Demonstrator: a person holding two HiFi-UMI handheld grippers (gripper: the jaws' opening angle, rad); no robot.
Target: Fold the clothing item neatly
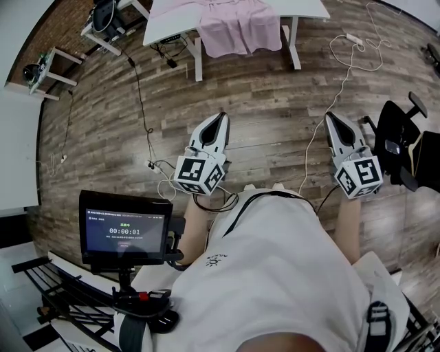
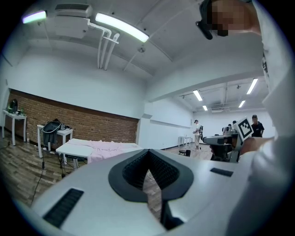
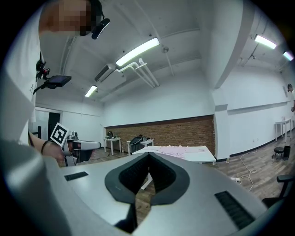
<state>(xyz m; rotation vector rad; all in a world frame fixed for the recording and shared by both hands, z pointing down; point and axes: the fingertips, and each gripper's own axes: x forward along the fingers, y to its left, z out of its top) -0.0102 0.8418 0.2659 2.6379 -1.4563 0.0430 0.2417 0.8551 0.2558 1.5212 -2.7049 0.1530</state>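
My left gripper (image 1: 220, 118) and right gripper (image 1: 331, 118) are both clenched on nothing, pointing level over the floor. The pink garment (image 1: 237, 27) lies well ahead on the white table (image 1: 306, 8), spread along it, nearer my left side. Only the head view shows its hem hanging over the near edge

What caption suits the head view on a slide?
Left gripper and right gripper, both shut, face a pink garment on a white table.
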